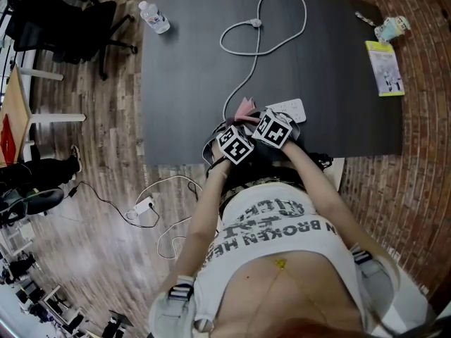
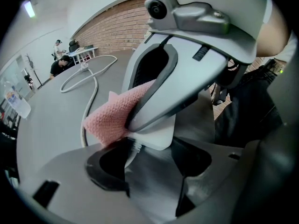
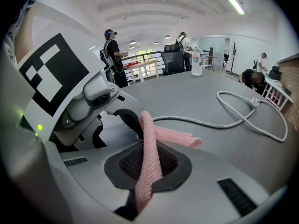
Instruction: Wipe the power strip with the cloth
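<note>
Grey table [image 1: 183, 62]: left gripper [image 2: 148, 168] clamped on the power strip [image 2: 158, 135] at its cord end; right gripper [image 3: 142, 190] pinched the pink cloth [image 3: 150, 146], which touched the strip.

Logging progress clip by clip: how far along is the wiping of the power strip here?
Done: the cloth is off the table, pinched in the right gripper. In hand: that gripper holds the cloth at the cable end of the power strip, which sits at the left gripper; whether its jaws clamp the strip is unclear. Left: the wiping itself, since nothing shows how much of the strip has been covered.
</note>
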### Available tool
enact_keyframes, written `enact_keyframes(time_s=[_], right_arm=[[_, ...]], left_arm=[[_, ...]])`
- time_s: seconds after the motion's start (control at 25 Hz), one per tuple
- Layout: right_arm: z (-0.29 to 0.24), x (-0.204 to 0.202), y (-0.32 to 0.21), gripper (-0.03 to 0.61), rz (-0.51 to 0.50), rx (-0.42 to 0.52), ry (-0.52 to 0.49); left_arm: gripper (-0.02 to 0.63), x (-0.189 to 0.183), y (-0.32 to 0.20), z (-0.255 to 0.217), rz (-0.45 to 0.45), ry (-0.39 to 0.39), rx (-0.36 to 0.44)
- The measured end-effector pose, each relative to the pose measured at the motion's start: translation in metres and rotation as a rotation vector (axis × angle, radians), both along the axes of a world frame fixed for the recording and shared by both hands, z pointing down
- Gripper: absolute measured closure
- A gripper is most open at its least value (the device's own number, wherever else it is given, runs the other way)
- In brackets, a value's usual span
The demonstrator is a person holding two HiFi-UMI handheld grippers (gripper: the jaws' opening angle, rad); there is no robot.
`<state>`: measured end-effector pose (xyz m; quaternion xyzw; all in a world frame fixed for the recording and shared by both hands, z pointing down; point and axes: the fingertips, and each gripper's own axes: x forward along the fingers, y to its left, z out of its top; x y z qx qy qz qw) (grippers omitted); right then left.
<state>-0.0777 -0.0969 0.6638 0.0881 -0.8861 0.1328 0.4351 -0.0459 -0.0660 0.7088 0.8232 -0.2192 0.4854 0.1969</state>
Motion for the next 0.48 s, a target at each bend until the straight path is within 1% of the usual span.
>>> enact_keyframes(time_s=[0.48], right_arm=[[-0.001, 0.019, -0.008, 0.563, 0.027, 0.001, -0.006]], left_arm=[[0.341, 0.004, 0.003, -0.005, 0.004, 0.011, -0.02]])
